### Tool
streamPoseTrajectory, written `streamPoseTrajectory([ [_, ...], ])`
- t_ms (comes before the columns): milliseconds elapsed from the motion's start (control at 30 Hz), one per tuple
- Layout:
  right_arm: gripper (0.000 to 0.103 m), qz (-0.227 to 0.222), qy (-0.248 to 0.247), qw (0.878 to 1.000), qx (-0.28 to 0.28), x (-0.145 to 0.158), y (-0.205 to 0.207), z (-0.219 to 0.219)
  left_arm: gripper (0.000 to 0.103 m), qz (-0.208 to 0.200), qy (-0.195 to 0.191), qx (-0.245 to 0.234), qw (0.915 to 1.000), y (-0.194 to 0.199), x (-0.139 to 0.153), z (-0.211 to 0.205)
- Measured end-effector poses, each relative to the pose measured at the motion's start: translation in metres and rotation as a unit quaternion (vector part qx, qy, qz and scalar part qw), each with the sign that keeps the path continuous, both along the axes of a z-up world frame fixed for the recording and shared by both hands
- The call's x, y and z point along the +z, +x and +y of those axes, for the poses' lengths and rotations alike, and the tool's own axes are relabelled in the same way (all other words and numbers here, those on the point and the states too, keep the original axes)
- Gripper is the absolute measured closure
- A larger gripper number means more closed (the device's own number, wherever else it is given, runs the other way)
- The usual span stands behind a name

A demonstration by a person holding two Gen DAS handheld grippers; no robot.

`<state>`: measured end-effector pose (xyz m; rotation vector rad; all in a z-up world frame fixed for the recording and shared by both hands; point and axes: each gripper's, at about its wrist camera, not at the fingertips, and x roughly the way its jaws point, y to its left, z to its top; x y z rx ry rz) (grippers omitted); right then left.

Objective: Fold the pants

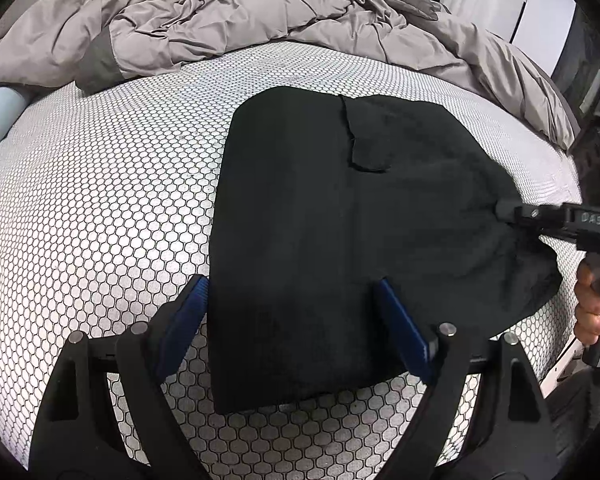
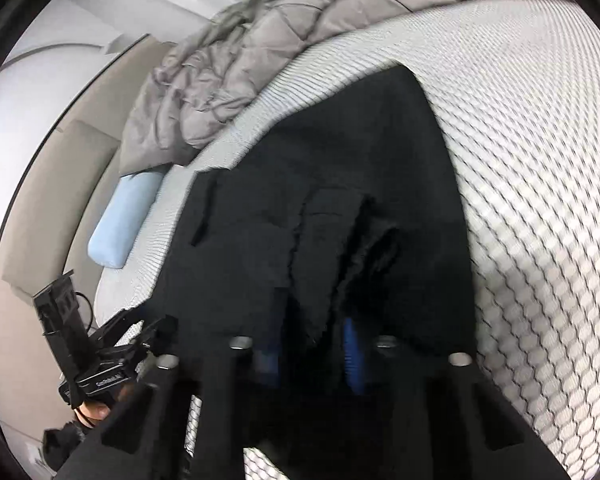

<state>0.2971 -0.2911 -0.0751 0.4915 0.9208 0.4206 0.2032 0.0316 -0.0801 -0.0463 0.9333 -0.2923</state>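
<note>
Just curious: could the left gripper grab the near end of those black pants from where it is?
Probably yes. The left gripper is open with the near end of the black pants lying flat between its fingers, nothing in the way.

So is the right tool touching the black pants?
Touching. In the left wrist view the right tool pinches the edge of the black pants; in the right wrist view cloth bunches between its blue pads.

Black pants (image 1: 320, 220) lie folded lengthwise and flat on the mattress, back pocket facing up.
</note>
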Motion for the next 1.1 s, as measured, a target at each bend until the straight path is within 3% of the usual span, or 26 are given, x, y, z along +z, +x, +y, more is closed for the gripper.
streamPoseTrajectory([
  [100, 0.087, -0.063, -0.015, 0.998, 0.004, 0.029, -0.009, 0.011, 0.019, -0.008, -0.011, 0.001, 0.9999, 0.0, 0.004, 0.003],
  [167, 0.087, -0.078, -0.035, 0.996, 0.004, 0.037, -0.007, 0.012, 0.019, -0.011, -0.011, 0.001, 0.9999, 0.0, 0.005, 0.003],
  [233, 0.084, -0.057, -0.067, 0.996, -0.011, 0.027, 0.009, 0.012, 0.019, 0.0, -0.008, -0.002, 1.0, 0.002, -0.001, 0.001],
  [267, 0.079, -0.014, -0.073, 0.997, -0.012, 0.011, 0.022, 0.011, 0.019, 0.003, -0.007, -0.002, 1.0, 0.003, -0.003, 0.0],
  [333, 0.075, 0.016, -0.051, 0.998, -0.019, -0.003, 0.026, 0.001, 0.019, 0.005, -0.005, -0.003, 1.0, 0.003, -0.005, 0.0],
  [433, 0.06, 0.01, -0.046, 0.999, -0.026, 0.009, 0.016, -0.006, 0.019, -0.001, -0.007, 0.004, 1.0, 0.0, -0.001, 0.002],
  [500, 0.058, -0.015, -0.049, 0.998, -0.028, 0.023, -0.002, -0.014, 0.019, -0.012, -0.014, 0.007, 0.9998, -0.004, 0.005, 0.003],
  [600, 0.058, -0.018, -0.008, 1.0, 0.002, 0.029, -0.023, -0.025, 0.019, -0.03, -0.02, -0.004, 0.9993, -0.01, 0.015, -0.008],
  [700, 0.058, -0.016, 0.01, 0.999, 0.046, 0.029, -0.03, -0.012, 0.016, -0.051, 0.025, -0.003, 0.9984, -0.013, 0.018, -0.03],
  [767, 0.058, -0.004, -0.013, 0.999, 0.048, 0.022, -0.024, -0.001, 0.016, -0.06, 0.047, -0.004, 0.9971, -0.013, 0.021, -0.039],
  [900, 0.061, 0.028, -0.001, 0.999, 0.041, 0.006, -0.012, 0.002, 0.016, -0.058, 0.03, 0.003, 0.9978, -0.009, 0.029, -0.032],
  [933, 0.065, 0.027, 0.001, 0.999, 0.041, 0.005, -0.01, 0.002, 0.016, -0.06, 0.026, 0.006, 0.9978, -0.009, 0.031, -0.029],
  [1033, 0.091, 0.021, -0.021, 0.999, 0.028, 0.004, -0.004, 0.006, 0.016, -0.075, 0.018, 0.02, 0.9968, -0.015, 0.039, -0.018],
  [1100, 0.096, -0.008, -0.019, 0.999, 0.041, 0.019, -0.014, 0.007, 0.016, -0.085, 0.004, 0.024, 0.996, -0.019, 0.045, -0.01],
])
